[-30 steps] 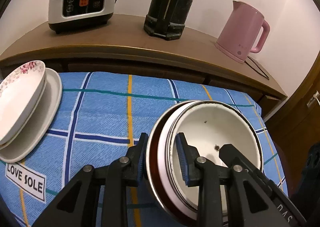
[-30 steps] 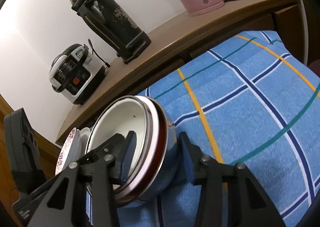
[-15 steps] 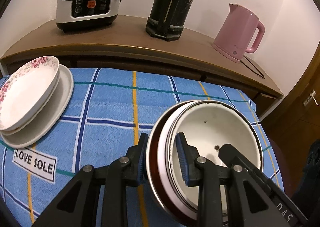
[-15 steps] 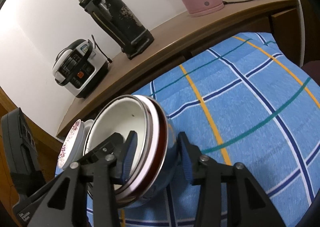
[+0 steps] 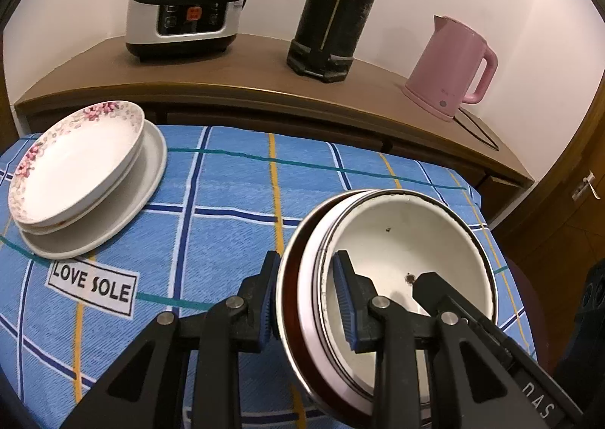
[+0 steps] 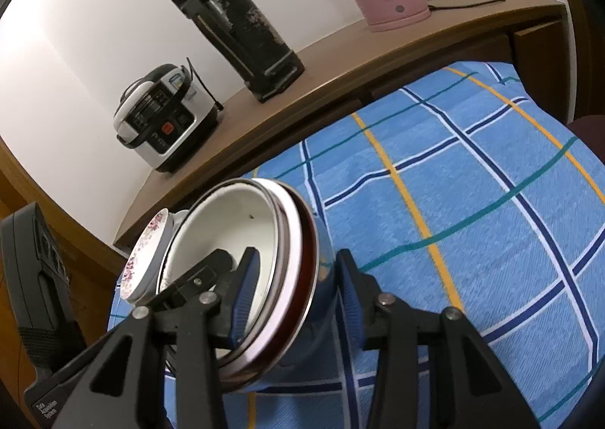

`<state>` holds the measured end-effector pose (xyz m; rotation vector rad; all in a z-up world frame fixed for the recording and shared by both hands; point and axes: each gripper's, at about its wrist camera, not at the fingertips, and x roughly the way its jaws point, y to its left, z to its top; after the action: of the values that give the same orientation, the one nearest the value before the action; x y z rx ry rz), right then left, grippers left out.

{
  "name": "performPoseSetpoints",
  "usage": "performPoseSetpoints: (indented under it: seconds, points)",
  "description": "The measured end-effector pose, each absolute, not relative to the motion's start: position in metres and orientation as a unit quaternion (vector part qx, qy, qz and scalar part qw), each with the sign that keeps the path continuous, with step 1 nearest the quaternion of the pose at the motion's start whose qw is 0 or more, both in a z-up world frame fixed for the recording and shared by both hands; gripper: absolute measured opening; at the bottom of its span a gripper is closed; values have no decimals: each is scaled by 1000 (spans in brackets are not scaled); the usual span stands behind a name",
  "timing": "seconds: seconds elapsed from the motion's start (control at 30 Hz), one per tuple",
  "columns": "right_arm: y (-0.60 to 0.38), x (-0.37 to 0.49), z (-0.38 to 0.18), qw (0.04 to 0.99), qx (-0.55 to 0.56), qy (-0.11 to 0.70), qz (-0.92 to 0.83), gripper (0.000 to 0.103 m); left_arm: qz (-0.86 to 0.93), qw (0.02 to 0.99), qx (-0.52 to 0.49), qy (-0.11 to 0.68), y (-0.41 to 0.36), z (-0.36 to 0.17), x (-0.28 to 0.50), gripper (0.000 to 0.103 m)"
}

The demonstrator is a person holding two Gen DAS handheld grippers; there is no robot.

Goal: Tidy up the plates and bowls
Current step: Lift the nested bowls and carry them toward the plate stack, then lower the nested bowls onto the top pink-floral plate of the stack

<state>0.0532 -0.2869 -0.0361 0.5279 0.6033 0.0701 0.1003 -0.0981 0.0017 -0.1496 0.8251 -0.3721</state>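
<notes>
A stack of nested bowls (image 5: 401,240), white inside with a dark red rim, is held between both grippers above the blue checked tablecloth (image 5: 227,194). My left gripper (image 5: 306,300) is shut on the stack's left rim. My right gripper (image 6: 295,289) is shut on its right rim, one finger inside, one outside; the stack also shows in the right wrist view (image 6: 242,225). A floral plate (image 5: 75,160) lies on a plain white plate (image 5: 124,202) at the table's far left.
A wooden sideboard (image 5: 264,66) runs behind the table with a rice cooker (image 5: 185,2), a black thermos (image 5: 336,5) and a pink kettle (image 5: 450,66). A "LOVE SOLE" label (image 5: 90,285) lies on the cloth near the plates.
Both grippers with the bowl stack have pulled back and shifted toward the left; the plate stack now sits closer to the middle of the left view.
</notes>
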Motion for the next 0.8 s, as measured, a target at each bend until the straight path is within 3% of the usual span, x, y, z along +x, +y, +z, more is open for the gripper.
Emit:
performPoseSetpoints:
  seconds: [0.8]
  points:
    - [-244, 42, -25, 925, 230, 298, 51, 42, -165, 903, -92, 385, -54, 12, 83, 31]
